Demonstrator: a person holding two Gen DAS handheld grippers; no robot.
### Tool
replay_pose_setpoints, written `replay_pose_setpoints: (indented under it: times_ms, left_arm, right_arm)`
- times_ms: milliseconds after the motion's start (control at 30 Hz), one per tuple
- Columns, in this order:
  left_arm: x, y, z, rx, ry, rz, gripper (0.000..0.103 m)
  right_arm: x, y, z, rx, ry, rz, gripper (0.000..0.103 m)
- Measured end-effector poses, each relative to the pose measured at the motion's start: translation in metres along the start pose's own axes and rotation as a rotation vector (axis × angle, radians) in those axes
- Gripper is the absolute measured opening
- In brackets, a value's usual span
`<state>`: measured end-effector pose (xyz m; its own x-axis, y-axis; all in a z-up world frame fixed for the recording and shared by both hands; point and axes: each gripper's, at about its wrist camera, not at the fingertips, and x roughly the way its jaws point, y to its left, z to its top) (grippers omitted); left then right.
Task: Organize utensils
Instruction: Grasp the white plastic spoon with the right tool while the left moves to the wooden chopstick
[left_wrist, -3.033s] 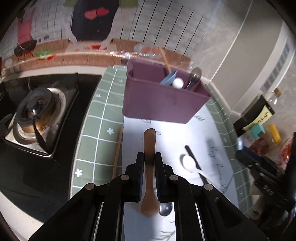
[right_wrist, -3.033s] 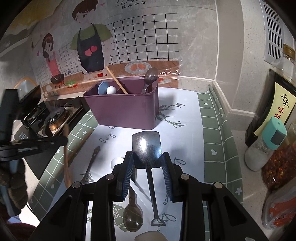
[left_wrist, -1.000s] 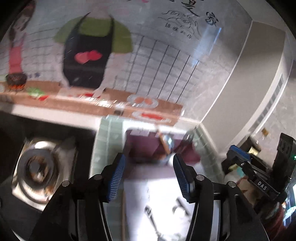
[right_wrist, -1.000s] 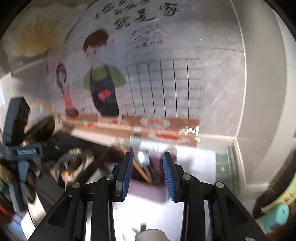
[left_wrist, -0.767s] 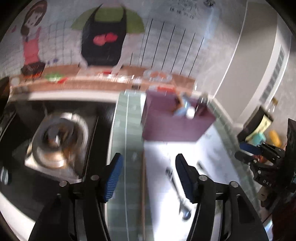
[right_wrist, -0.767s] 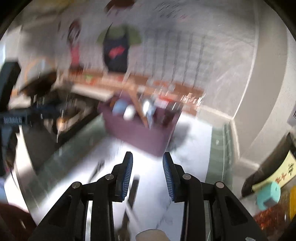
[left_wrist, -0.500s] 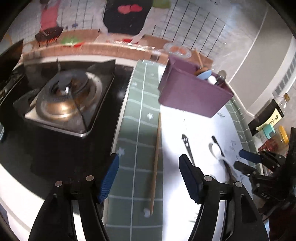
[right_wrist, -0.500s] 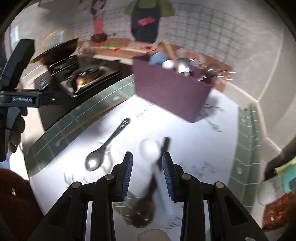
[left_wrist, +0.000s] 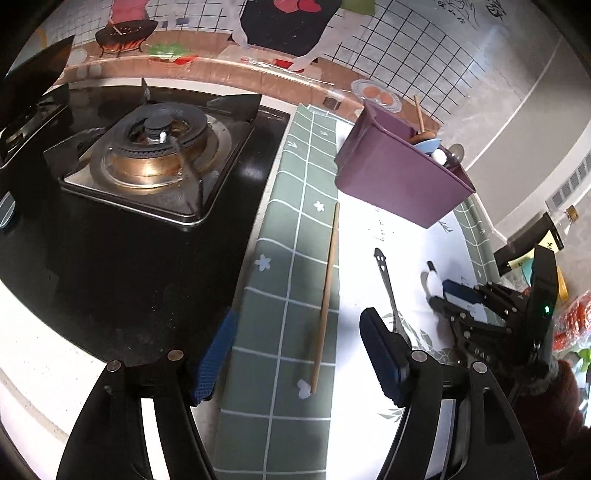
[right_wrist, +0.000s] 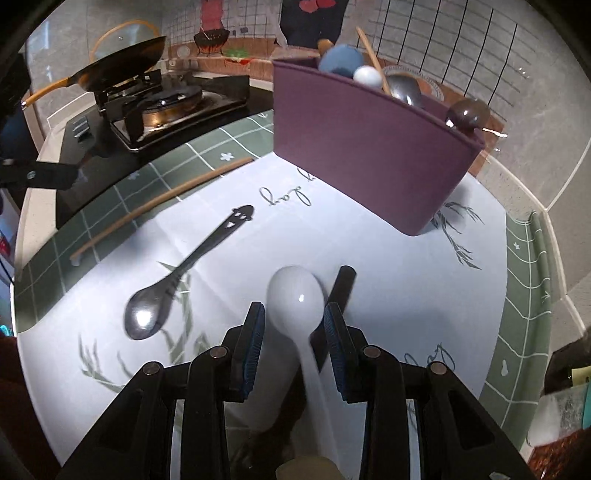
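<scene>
Right wrist, white spoon (right_wrist: 295, 299) between parted jaws

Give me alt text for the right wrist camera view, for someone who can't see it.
The open right gripper straddles a white spoon lying on a white printed mat. A dark metal spoon and a wooden chopstick lie to its left, and a purple bin of utensils stands behind.

A plum-purple plastic utensil bin (right_wrist: 369, 147) stands on a white leaf-printed mat (right_wrist: 388, 258) edged with green white-gridded checks.
</scene>
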<state>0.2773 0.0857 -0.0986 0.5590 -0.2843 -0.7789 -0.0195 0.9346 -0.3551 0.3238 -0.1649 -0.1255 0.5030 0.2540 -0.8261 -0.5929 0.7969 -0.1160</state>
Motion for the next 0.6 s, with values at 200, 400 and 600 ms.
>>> replay_pose_setpoints:
  times_ms: [200,400,600]
  left_arm:
    - [-0.001,-0.002,-0.005,0.015,0.009,0.007,0.070]
    - [0.001,-0.003,-0.008,0.028,0.021,0.017,0.070]
    - [0.004,-0.005,-0.008,0.032,0.030,0.023,0.071]
  right_arm:
    - [0.008,-0.011,0.005,0.030,-0.011,0.025,0.032]
    - [0.011,-0.019,0.009,0.081,-0.014,0.045,0.032]
    - [0.011,-0.020,0.008,0.072,-0.008,0.023,0.033]
